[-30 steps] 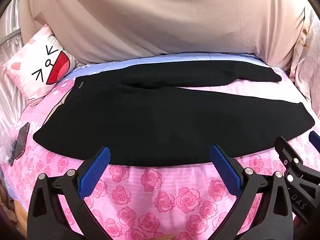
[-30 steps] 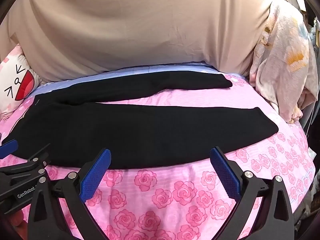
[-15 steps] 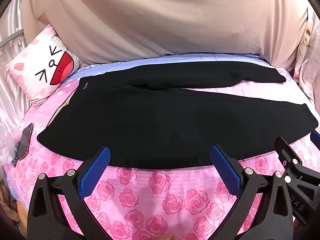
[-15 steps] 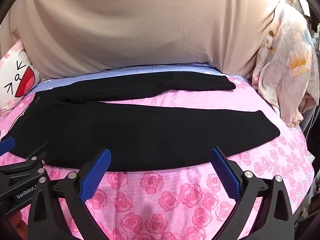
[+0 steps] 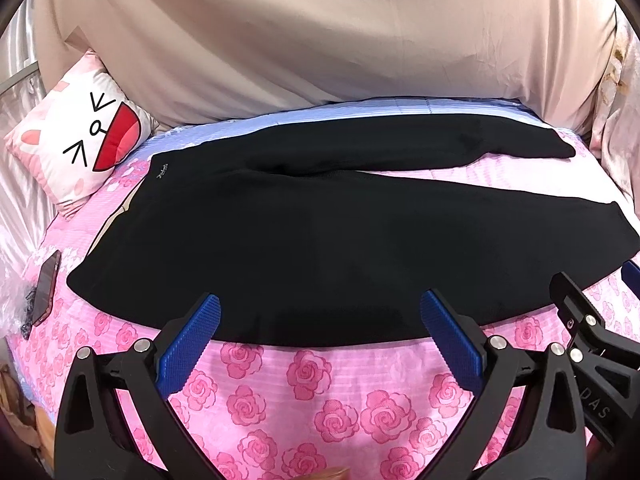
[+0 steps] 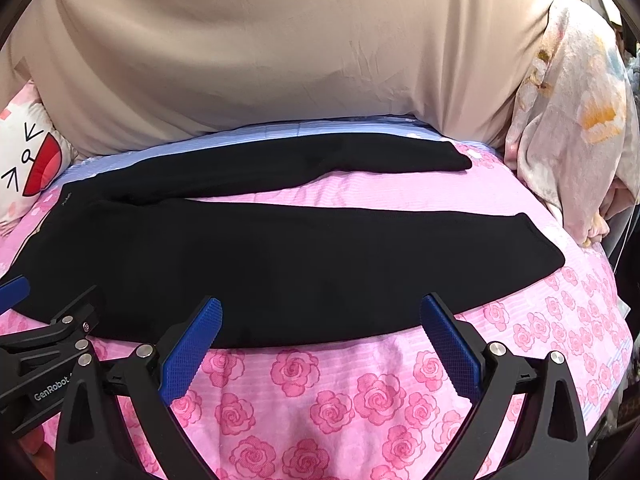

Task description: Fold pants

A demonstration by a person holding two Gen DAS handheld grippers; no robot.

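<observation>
You have the black knit pants (image 5: pixel 320 240) spread flat on the pink rose-printed bedsheet (image 5: pixel 320 396), waistband toward the left and both legs running out to the right. The legs lie apart in a narrow V: the near leg is broad and close to you, the far leg sits by the beige draped curtain (image 5: pixel 320 40). Laid open like this, the garment looks ready for a first fold, most likely one leg brought over the other.

Your left gripper (image 5: pixel 320 320) hovers just short of the near edge of the pants, blue ribbed fingers (image 5: pixel 188 340) spread wide and holding nothing. Your right gripper (image 6: pixel 320 320) sits beside it in the same pose, blue pads (image 6: pixel 450 344) well apart and empty (each gripper's black frame pokes into the other's view, so they are close together). Both point straight at the near leg's hem line, which suits a two-point pinch along that edge.

A white cartoon-cat pillow (image 5: pixel 80 148) rests at the far left, and a dark phone (image 5: pixel 46 286) lies on the sheet near the left edge, clear of the cloth. A pale floral blanket (image 6: pixel 572 120) hangs at the right. Neither should get in the way, I judge, if you lift the edge evenly.
</observation>
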